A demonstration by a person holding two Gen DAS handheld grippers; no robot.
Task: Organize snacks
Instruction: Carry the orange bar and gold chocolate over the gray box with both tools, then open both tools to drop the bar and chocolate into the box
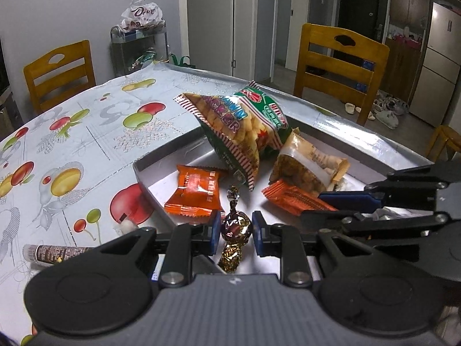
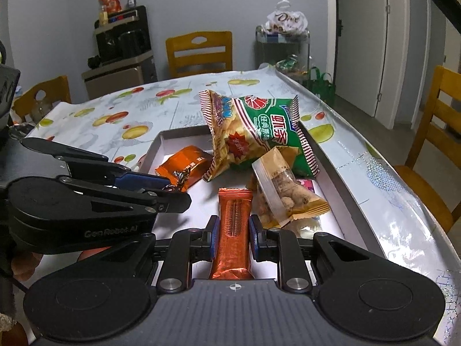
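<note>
Your left gripper (image 1: 236, 231) has its jaws nearly closed around a brown-and-gold twist-wrapped candy (image 1: 234, 226), held over the near edge of the white tray (image 1: 141, 170); your right gripper (image 2: 232, 230) is clamped on an orange bar (image 2: 232, 227) above the tray's near end, just beside the tan nut packet (image 2: 283, 191).

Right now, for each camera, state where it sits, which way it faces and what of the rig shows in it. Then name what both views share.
Left wrist: on the left gripper, looking along its fingers over the white tray; a twist-wrapped candy sits between its jaws; the right gripper enters from the right.
Right wrist: on the right gripper, facing the tray's far end; its jaws flank an orange bar; the left gripper enters from the left.
Shared: tray, green chip bag, fruit-print tablecloth.
</note>
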